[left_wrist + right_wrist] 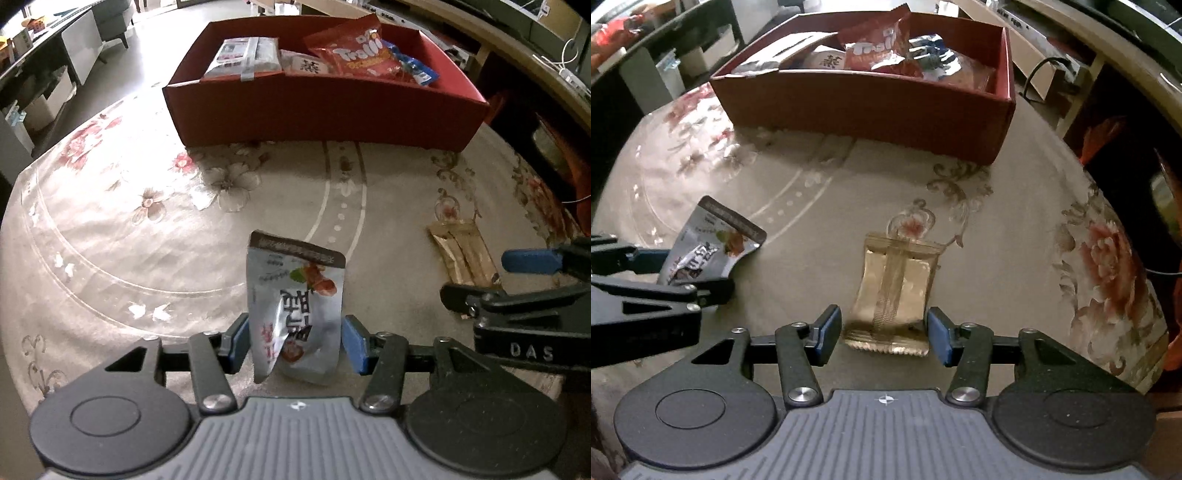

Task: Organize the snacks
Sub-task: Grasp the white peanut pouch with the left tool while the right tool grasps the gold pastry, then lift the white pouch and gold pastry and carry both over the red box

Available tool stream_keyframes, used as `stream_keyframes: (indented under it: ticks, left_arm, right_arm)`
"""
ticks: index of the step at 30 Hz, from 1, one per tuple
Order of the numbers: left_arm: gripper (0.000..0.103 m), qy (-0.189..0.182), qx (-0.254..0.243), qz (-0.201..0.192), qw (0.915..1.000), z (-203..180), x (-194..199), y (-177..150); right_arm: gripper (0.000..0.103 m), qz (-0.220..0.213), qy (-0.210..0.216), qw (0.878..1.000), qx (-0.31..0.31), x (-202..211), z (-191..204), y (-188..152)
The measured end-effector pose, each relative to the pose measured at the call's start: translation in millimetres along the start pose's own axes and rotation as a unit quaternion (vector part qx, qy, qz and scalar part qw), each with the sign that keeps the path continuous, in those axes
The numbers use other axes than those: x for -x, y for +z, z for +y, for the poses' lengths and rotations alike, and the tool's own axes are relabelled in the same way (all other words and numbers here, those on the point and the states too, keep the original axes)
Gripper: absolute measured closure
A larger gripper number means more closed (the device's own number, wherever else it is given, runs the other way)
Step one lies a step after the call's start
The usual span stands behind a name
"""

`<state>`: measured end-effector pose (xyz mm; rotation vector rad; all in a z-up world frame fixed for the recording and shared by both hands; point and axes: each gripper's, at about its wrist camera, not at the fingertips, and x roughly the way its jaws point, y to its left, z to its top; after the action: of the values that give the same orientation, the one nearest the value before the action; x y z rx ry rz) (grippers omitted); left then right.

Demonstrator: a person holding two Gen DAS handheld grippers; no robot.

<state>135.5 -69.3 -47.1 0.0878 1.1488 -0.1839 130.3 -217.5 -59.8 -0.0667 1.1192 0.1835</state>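
Floral cloth (110,229) covers the table where we work. Between our left gripper (295,341) fingers stands a silver pouch (295,302), upright and creased, both blue pads pressed against its sides. Our right gripper (884,332) straddles a gold packet (895,291) lying flat on the cloth; its fingers sit just beside the packet's near corners, and we cannot tell whether they touch it. Well beyond both sets of fingertips sits the red box (325,107), already holding a Trolli bag (358,55), a blue wrapper (417,66) and a grey banded pack (247,55).
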Motion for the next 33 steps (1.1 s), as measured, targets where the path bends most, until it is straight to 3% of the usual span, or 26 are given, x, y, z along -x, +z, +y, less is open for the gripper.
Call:
stream_keyframes:
  ticks: [2,10,14,33]
  left_arm:
    - [0.033,0.009,-0.003,0.001,1.0000,-0.5,-2.6,-0.6]
    - [0.031,0.025,-0.012,-0.007,0.9996,-3.2,-5.5,-3.0]
    - [0.022,0.032,-0.012,-0.009,0.9994,-1.2,-6.1,-5.1]
    - [0.011,0.038,-0.007,-0.013,0.9992,2.1,-6.8,-5.9]
  right_arm:
    - [0.026,-0.006,-0.010,1.000,0.004,-1.3,2.1,2.5]
    - [0.012,0.010,-0.032,0.999,-0.013,-18.0,3.0,2.6]
    - [0.000,0.030,-0.047,0.997,-0.047,-25.4,-5.0,4.7]
    - [0.000,0.029,-0.044,0.998,-0.046,-24.9,-7.2,7.2]
